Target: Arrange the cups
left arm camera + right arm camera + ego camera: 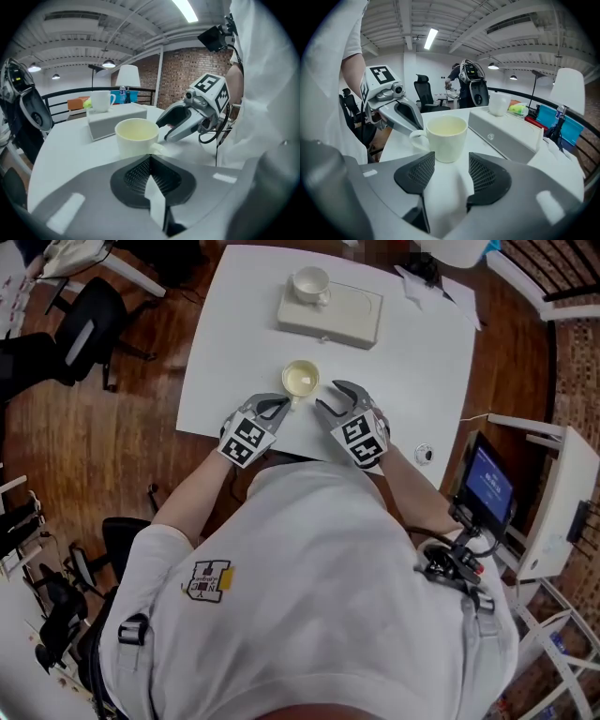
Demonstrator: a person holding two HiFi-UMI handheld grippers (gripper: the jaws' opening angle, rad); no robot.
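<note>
Cream ceramic cup point(300, 379) upright near the front edge of the white square tabletop point(422, 362), just ahead of two claws.
Mouth up, long axis vertical, handle toward the person and a little to the left, just before the tips of the left claw point(279, 407); contact with the handle not possible to tell. Left claw closed, black pads together, nothing visible between them. Right claw point(327, 397) about half open and empty, only bare tabletop between the pads, cup just in front of them. Farther back, second white cup point(310, 284) upright on one end of a pale rectangular box point(347, 320).
</note>
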